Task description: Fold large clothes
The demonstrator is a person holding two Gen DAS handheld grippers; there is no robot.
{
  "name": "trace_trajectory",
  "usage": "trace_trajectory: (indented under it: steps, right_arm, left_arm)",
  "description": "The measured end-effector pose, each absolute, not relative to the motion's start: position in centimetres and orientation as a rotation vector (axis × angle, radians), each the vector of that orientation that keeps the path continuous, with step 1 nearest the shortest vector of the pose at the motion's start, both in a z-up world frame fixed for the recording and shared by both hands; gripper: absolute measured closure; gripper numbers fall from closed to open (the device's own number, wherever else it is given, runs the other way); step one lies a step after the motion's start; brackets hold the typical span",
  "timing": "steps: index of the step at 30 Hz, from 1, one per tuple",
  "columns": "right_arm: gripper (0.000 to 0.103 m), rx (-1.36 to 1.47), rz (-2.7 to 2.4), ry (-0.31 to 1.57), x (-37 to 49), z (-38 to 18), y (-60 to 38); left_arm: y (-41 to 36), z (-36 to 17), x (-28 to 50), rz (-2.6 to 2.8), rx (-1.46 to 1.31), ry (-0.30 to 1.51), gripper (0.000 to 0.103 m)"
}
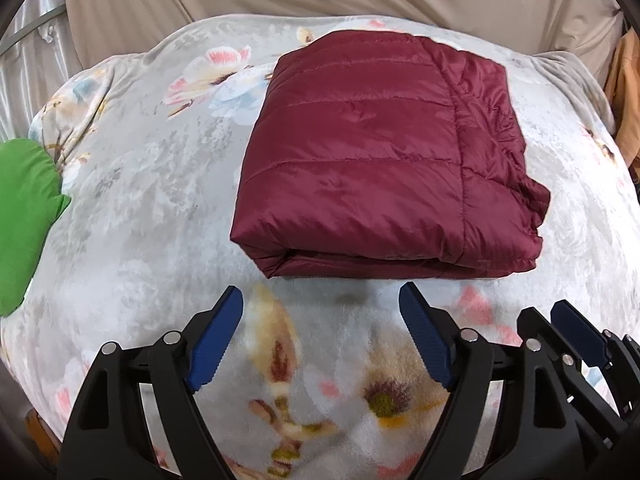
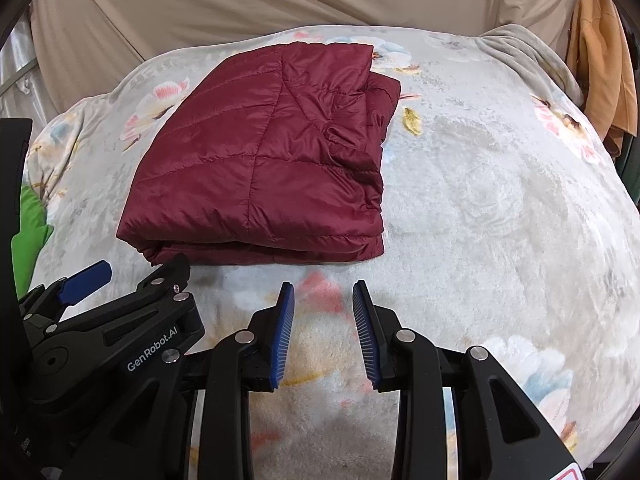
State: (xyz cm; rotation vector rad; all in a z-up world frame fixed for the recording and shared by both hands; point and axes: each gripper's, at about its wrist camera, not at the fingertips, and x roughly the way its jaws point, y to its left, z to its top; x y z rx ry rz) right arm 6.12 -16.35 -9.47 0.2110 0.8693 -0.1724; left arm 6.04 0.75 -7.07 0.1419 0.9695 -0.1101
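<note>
One maroon jacket [image 1: 376, 160] is lying folded on the floral blanket [image 1: 152, 208], with one green cloth [image 1: 24, 220] sitting at the blanket's left edge. Two grippers are hovering side by side just short of the jacket: left gripper [image 1: 322, 300] spread wide, right gripper [image 2: 323, 290] parted, both gripping nothing.

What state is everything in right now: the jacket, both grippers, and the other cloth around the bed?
Red jacket: folded into a flat rectangle, lying on the blanket, not held.
Left gripper: open wide, empty, short of the jacket's near edge.
Right gripper: open, empty, apart from the jacket.
Floral blanket: spread over the bed.
Green cloth: bunched at the left edge.
Orange cloth: hanging at the far right.
</note>
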Motion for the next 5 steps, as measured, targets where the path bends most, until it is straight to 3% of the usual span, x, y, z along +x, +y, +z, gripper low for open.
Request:
trace_trajectory:
  steps: [5]
  right_arm:
    - [0.071, 0.211, -0.178, 0.866, 6.10, -9.38, -16.08]
  left_arm:
    - [0.64, -6.86, 6.04, -0.099, 0.157, 0.962, 0.025]
